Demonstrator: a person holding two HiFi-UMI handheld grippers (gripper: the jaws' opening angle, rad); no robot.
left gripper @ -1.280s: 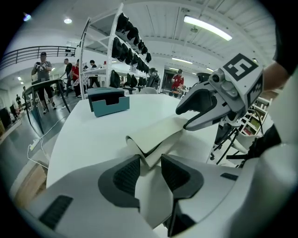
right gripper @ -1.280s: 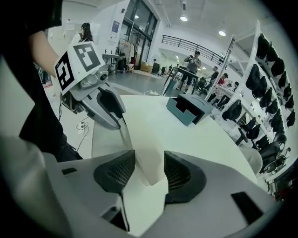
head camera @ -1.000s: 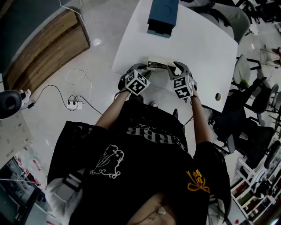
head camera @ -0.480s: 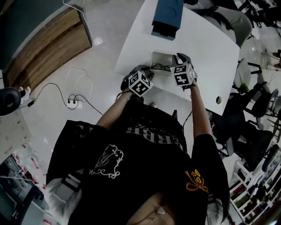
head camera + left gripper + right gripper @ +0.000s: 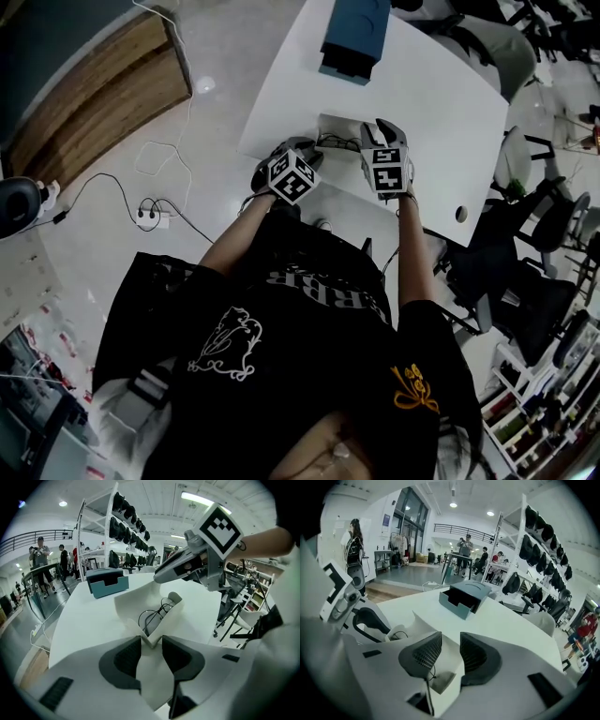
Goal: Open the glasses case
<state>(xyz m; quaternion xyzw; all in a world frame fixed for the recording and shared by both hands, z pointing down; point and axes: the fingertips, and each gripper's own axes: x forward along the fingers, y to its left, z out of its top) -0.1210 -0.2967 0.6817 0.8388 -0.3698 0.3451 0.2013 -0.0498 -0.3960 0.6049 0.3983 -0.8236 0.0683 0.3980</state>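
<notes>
White table (image 5: 441,103) bears the glasses case (image 5: 136,603), its near corner pinched between the left gripper's (image 5: 151,640) jaws. Just ahead, glasses (image 5: 149,618) show inside, so it is open. Right gripper (image 5: 450,639), rolled since 1 second ago, is opening its jaws, with the flap (image 5: 423,626) loose between them.

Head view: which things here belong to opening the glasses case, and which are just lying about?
Job: glasses case; glasses inside it.
Lying about: blue box further back on the table; power strip on the floor.
</notes>
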